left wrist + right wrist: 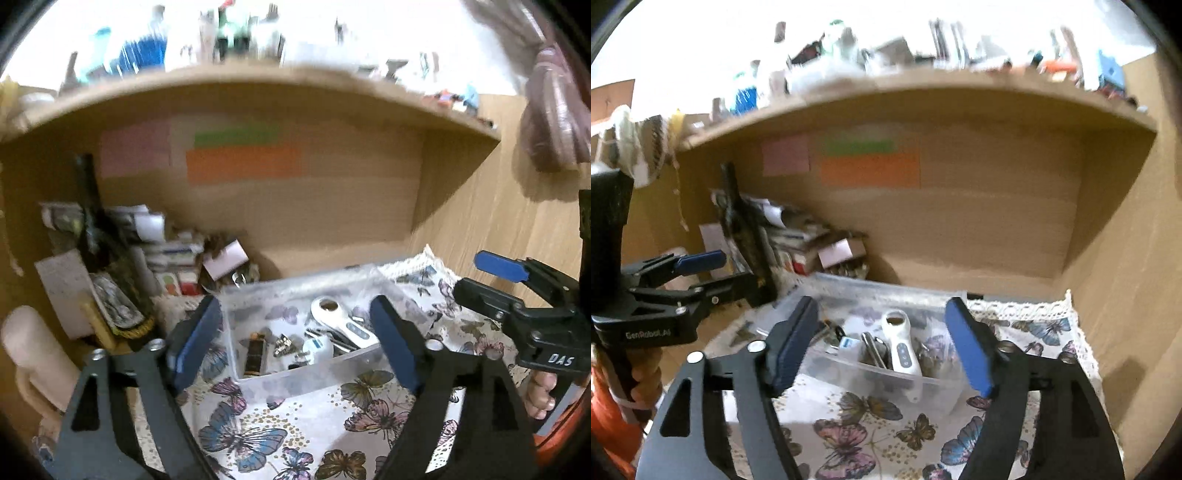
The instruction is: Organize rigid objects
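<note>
At nine o'clock sits a heap of papers and boxes (155,258). The left gripper (295,339) hangs spread and empty over the clear bin (306,376) at the centre of the butterfly cloth (280,435) — a white handheld device (340,321) and small metal bits lie inside. At three o'clock the right gripper (882,347) is equally spread, empty. Risk: both tongs crowd one light bin — a nudge could slide or tip it
</note>
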`<state>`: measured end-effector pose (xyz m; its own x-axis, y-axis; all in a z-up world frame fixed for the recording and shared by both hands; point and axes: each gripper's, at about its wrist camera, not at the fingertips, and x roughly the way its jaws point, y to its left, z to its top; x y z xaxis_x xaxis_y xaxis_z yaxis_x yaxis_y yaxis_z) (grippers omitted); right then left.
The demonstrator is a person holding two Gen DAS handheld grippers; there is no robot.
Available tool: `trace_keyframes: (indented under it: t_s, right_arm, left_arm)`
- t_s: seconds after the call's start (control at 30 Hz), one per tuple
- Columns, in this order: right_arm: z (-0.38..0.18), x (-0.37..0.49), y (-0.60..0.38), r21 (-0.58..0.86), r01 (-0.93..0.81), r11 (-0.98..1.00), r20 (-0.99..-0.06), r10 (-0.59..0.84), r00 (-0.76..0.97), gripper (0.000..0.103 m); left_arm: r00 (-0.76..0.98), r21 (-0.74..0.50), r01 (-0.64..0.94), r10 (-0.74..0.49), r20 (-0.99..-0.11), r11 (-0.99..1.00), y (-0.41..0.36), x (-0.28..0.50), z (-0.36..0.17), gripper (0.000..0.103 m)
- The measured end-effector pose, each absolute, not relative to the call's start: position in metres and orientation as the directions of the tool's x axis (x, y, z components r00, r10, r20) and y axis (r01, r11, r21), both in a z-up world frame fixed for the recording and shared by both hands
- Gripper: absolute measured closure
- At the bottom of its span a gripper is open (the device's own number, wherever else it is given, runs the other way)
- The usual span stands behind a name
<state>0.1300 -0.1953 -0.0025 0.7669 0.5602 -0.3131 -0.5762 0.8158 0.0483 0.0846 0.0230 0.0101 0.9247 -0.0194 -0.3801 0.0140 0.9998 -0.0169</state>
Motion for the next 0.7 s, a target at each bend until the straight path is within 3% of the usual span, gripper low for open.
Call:
trace_keyframes:
  t_s: [0.1, 0.27, 0.7]
  right_arm:
    - [0.002, 0.114, -0.202, 0.061, -0.571, 0.819, -0.271, 0.564, 0.78, 0.016]
    - [0.003, 0.096, -0.207, 0.064, -0.565, 0.822, -0.233, 0.563, 0.793, 0.004]
    - [0.003, 0.075, -0.209, 0.054, -0.558, 0.828, -0.204, 0.556, 0.806, 0.0]
  left_arm:
    - [0.947, -0.004, -0.005, 0.003, -0.322, 1.0, 0.019, 0.063, 0.017, 0.002]
    - [0.96, 0.0, -0.002, 0.002, -0.281, 1.0, 0.013, 0.04, 0.022, 0.001]
    - [0.966, -0.032, 0.004, -0.012, -0.26, 0.999, 0.016, 0.024, 0.023, 0.0]
